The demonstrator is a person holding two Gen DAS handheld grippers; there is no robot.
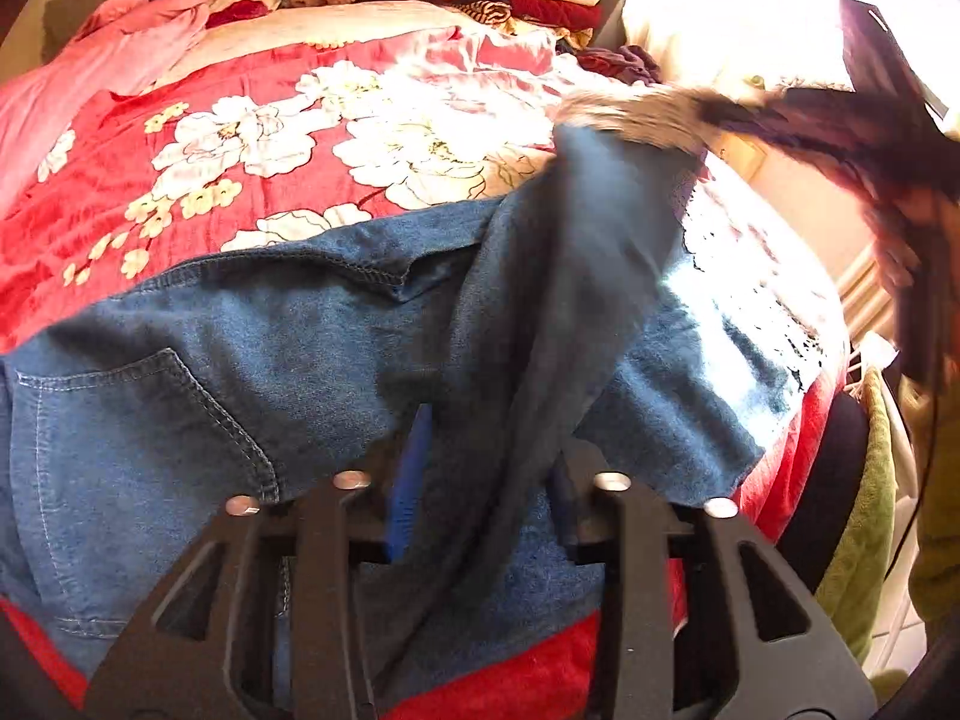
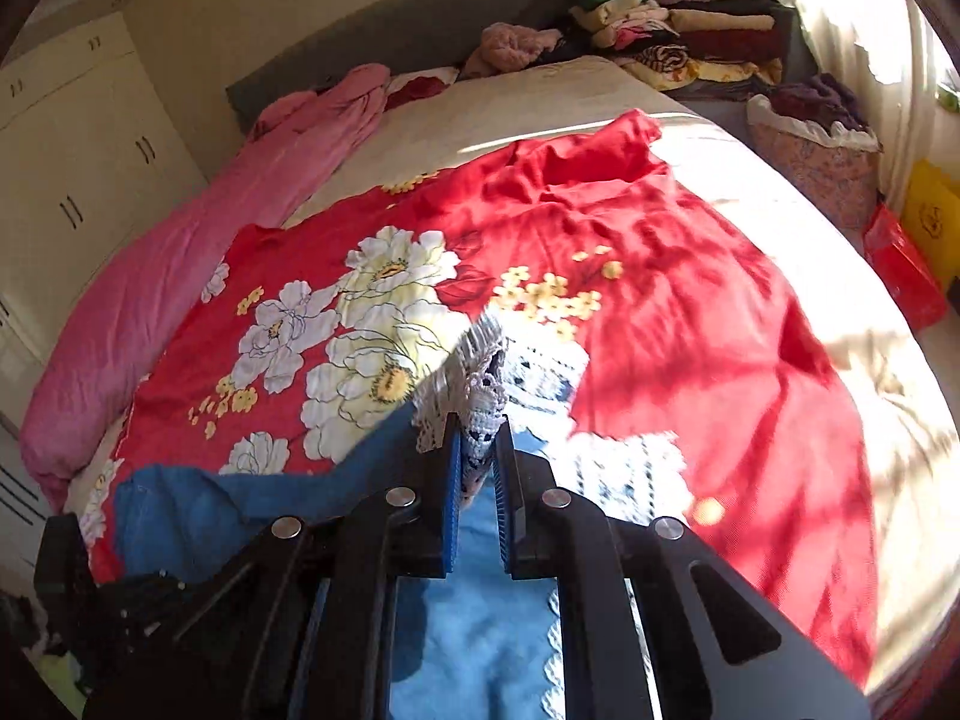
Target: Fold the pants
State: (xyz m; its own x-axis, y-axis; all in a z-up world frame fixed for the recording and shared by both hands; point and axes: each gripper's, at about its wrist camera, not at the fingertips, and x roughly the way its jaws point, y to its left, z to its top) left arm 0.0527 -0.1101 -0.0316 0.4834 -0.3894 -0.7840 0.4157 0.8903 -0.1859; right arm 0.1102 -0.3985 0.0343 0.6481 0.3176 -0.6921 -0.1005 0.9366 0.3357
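Left gripper [image 1: 480, 468] clamped on denim pants [image 1: 240, 348] at the bed's [image 2: 600, 96] near edge; right gripper [image 2: 478, 450] pinching their lace hem [image 2: 480, 396], lifted. Fold begun, not yet laid.

pants [image 1: 252, 348]: blue denim, white lace hem | bedspread [image 2: 660, 276]: red, white-yellow flowers | quilt [image 2: 198, 252]: pink

Home bedroom. Wide bed [image 2: 600, 96] with grey headboard [image 2: 420, 18], red floral cover [image 2: 660, 276] and pink quilt [image 2: 180, 240]. Stacks of folded clothes [image 2: 678, 18] by the headboard. Cream wardrobe doors [image 2: 90, 138] along one wall; sunlit curtain [image 2: 852, 6] opposite.
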